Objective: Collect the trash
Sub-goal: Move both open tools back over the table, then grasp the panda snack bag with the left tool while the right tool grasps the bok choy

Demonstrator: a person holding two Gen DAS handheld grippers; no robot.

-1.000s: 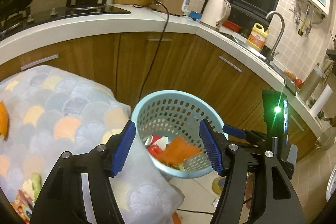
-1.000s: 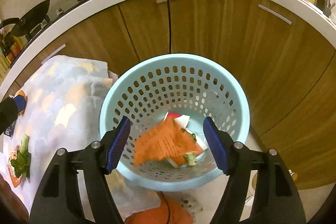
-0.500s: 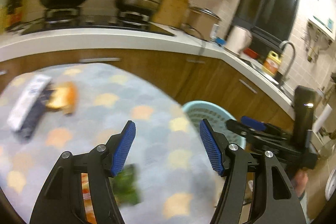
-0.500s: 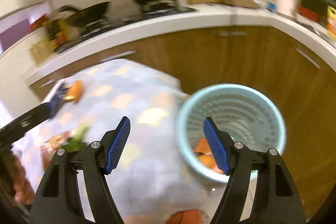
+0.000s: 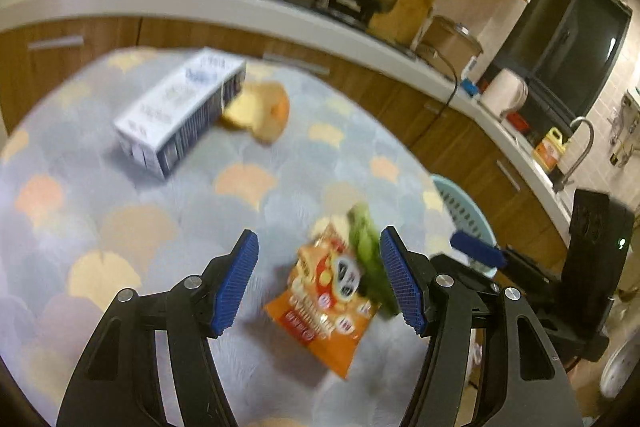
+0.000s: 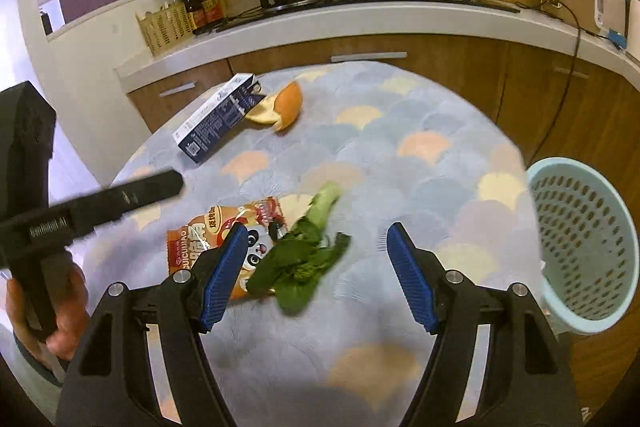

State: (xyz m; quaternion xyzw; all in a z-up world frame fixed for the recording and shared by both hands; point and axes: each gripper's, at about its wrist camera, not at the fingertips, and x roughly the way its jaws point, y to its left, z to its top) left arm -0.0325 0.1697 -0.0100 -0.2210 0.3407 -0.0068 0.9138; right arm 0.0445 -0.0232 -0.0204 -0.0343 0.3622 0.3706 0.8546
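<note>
While both grippers hang above the round table [image 6: 400, 367] with its scale-patterned cloth, neither one holds anything. At far left in the right wrist view, a hand [image 6: 60, 311] grips the handle of the left gripper [image 5: 318, 283], whose blue pads stand spread. On the left part of the cloth lies a blue-and-white carton [image 6: 218, 117], touching an orange peel [image 6: 282, 107] just to its right. Nearer the middle lies an orange snack bag [image 6: 200, 231], with a leafy green vegetable [image 6: 304, 247] overlapping its right edge. The right gripper [image 6: 314, 275] hangs over the vegetable with its jaws spread wide and its pads apart from the leaves. At far right, a light-blue perforated basket [image 6: 584, 247] stands on the floor just beside the table edge, in front of the wooden cabinets [image 6: 440, 55].
</note>
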